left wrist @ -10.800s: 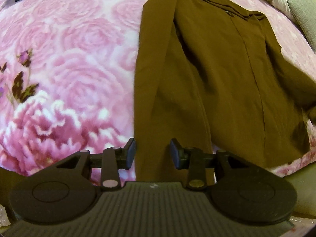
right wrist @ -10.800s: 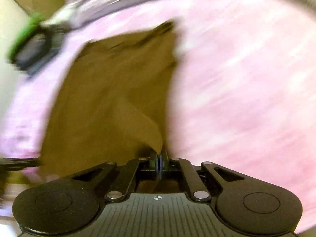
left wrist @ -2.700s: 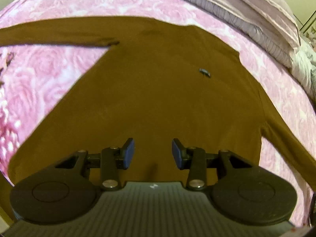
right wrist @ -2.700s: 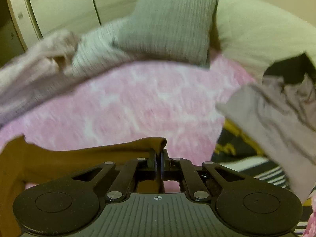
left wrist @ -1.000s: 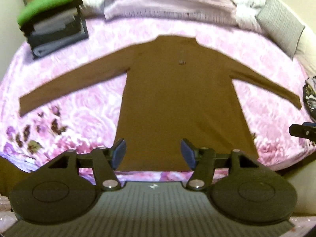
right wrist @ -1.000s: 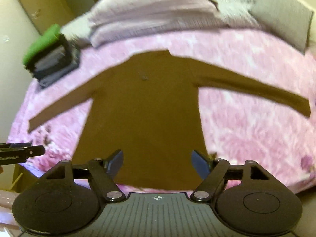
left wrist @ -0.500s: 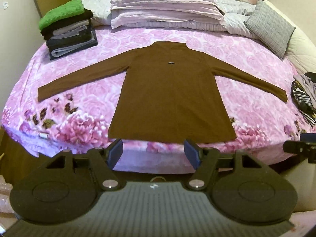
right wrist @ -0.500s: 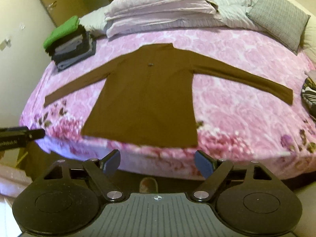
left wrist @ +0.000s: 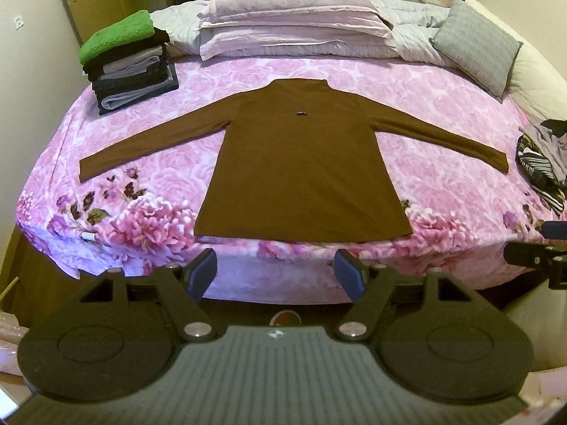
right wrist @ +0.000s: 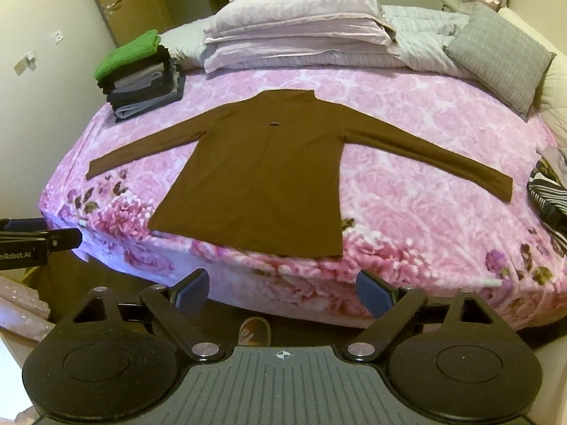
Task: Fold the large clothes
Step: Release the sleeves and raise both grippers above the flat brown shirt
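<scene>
Top lies flat on bed, sleeves spread; no fold made yet, left gripper and right gripper both released, empty

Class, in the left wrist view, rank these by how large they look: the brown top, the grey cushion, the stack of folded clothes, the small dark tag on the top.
1. brown top
2. stack of folded clothes and grey cushion: look alike
3. small dark tag

A bed with pink floral cover fills the cream-walled room, a wooden door behind.
</scene>
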